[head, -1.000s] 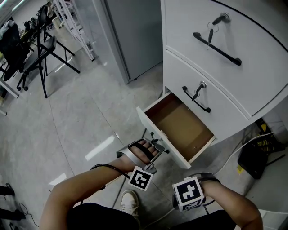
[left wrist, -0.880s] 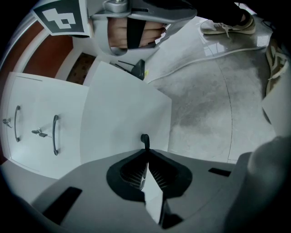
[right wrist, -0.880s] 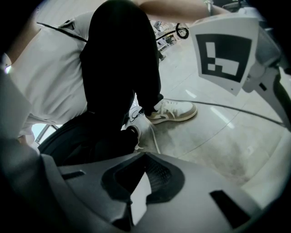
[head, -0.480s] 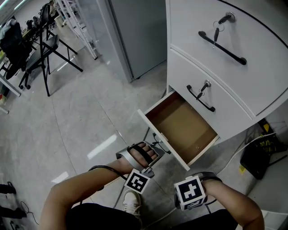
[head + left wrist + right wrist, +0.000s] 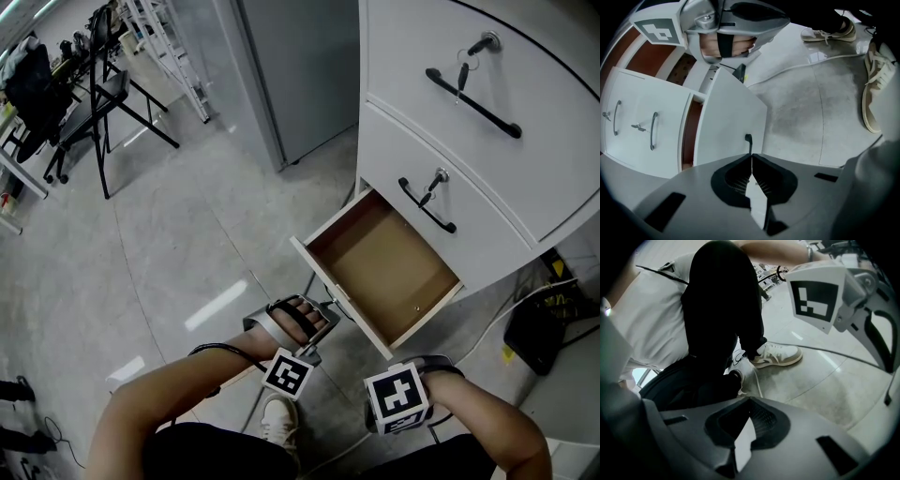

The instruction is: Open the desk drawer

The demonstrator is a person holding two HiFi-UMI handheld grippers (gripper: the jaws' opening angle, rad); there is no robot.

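Note:
The cabinet's bottom drawer (image 5: 384, 264) stands pulled out, its brown inside bare. My left gripper (image 5: 323, 311) is at the middle of the drawer's white front (image 5: 731, 117), shut on the thin black drawer handle (image 5: 748, 139), which sticks out just past the closed tips (image 5: 751, 158). Held low by the person's body, the right gripper shows only its marker cube (image 5: 397, 398) in the head view. Its jaws (image 5: 749, 402) are shut with nothing in them and face the floor and the person's legs.
Two shut drawers above carry black handles (image 5: 473, 101) and keys (image 5: 437, 177). A grey panel (image 5: 291, 66) stands left of the cabinet, a folding chair (image 5: 89, 103) far left. Cables and a black box (image 5: 544, 328) lie right of the cabinet. The person's shoe (image 5: 279, 417) is below the drawer.
The drawer has come out a little further with the left gripper on its handle. The head view has shifted slightly, so the cabinet sits further right. The right gripper has hardly moved.

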